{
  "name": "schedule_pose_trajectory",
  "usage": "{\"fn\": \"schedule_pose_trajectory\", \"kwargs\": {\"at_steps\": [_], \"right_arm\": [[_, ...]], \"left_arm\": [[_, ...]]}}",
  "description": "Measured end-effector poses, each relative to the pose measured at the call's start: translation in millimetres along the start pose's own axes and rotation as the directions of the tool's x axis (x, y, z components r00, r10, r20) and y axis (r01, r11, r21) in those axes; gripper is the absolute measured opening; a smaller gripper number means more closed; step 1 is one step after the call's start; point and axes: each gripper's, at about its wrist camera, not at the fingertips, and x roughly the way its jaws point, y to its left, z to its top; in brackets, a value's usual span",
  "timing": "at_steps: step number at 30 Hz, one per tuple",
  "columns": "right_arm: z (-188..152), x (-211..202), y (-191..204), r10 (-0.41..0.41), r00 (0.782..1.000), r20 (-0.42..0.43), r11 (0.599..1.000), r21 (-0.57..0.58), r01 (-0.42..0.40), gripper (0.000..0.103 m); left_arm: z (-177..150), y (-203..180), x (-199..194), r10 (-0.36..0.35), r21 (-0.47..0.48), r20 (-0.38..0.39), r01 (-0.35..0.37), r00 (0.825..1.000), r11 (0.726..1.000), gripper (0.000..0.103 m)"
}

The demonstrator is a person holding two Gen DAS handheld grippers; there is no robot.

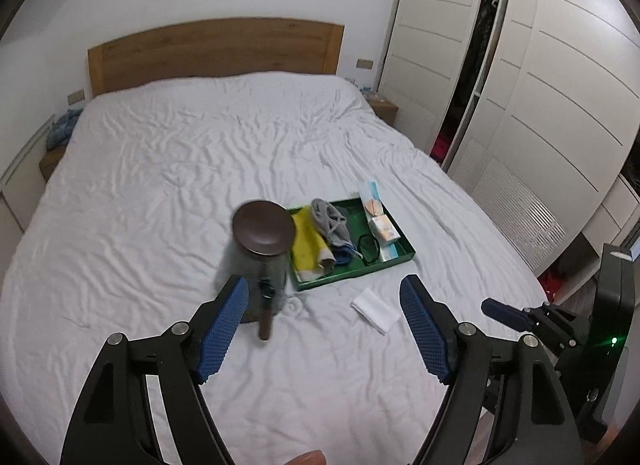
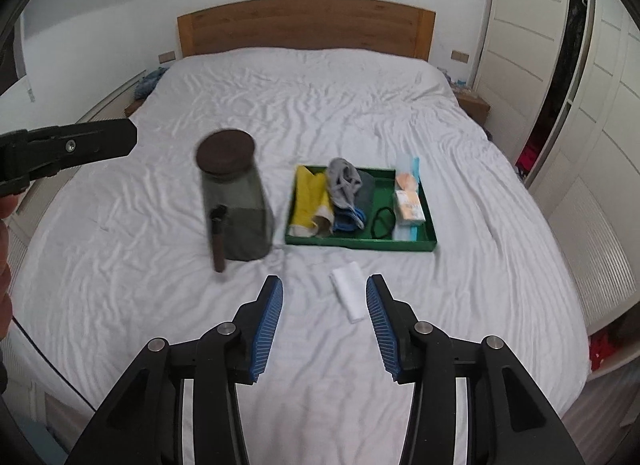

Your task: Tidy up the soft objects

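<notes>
Holding both tools above the bed (image 2: 320, 345), I kept my right gripper (image 2: 324, 325) released, nothing between its blue pads. Just ahead of it lay a folded white cloth (image 2: 349, 297) on the sheet, and beyond that the green tray (image 2: 360, 244) with yellow, grey and blue soft things. My left gripper (image 1: 324, 329) gaped wide and empty; a dark glass jar (image 1: 260, 261) stood just past its left finger.
</notes>
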Motion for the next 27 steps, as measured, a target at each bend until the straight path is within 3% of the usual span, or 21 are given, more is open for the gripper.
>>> {"fn": "schedule_pose_trajectory", "kwargs": {"at_steps": [1,4,10,15,21,27], "right_arm": [[1,-8,7,-0.006,1.0,0.01,1.0,-0.002,0.006,0.045],[2,-33,27,-0.028,0.999,0.036,1.0,0.002,0.028,0.052],[-10,-59,45,-0.06,0.998,0.012,0.997,0.039,0.059,0.052],[-12,-39,37,-0.047,0.998,-0.047,0.998,0.041,0.049,0.052],[-9,44,-4,0.022,0.991,-0.132,1.0,-0.001,-0.022,0.053],[-14,191,-47,0.063,0.965,-0.254,0.993,-0.078,-0.085,0.054]], "left_arm": [[0,4,-8,-0.002,0.008,0.011,0.002,1.0,1.0,0.073],[-1,18,-37,0.005,0.033,0.053,-0.007,0.999,0.999,0.089],[-8,44,-62,0.028,0.066,0.057,-0.032,0.998,0.997,0.09],[-15,42,-47,0.081,0.079,0.036,-0.084,0.996,0.993,0.09],[-32,20,20,0.117,0.045,-0.062,-0.115,0.991,0.992,0.09],[-60,-5,112,0.164,-0.023,-0.146,-0.169,0.976,0.985,0.09]]}}
